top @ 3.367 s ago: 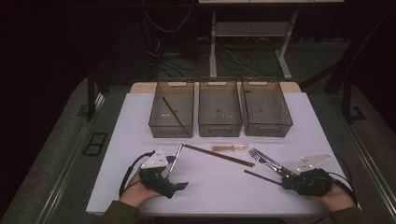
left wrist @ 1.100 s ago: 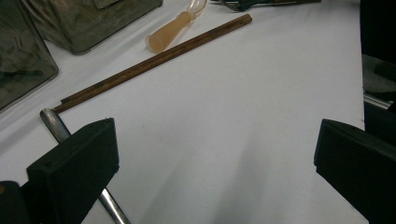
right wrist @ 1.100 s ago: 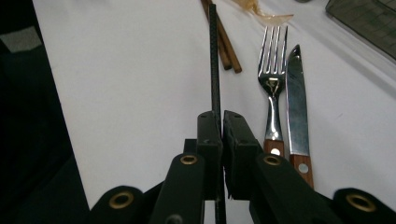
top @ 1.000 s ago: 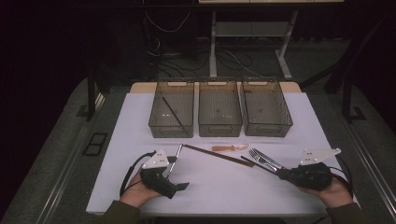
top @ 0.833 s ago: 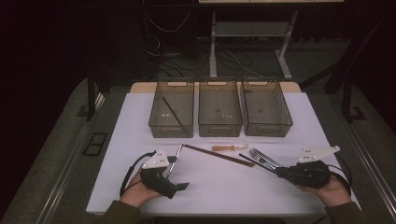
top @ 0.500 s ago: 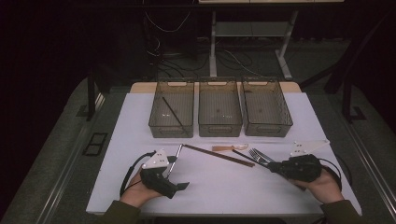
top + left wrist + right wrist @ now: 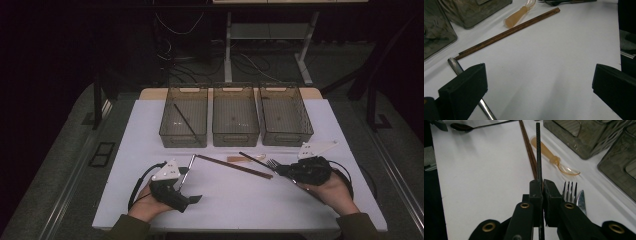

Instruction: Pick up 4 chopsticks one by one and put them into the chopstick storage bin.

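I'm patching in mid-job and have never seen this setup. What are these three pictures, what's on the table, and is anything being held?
There is no robot arm: a person holds a handheld two-jaw gripper in each hand. The high view looks down on the white table from the person's side; each of the other two views rides on one gripper and looks along its jaws.

At the far edge stand three clear bins; the left one holds a dark stick. On the table lie a brown chopstick, an orange plastic spoon, a metal spoon, a fork and a knife.

The right gripper is shut on a thin black chopstick. The left gripper is open and holds nothing.
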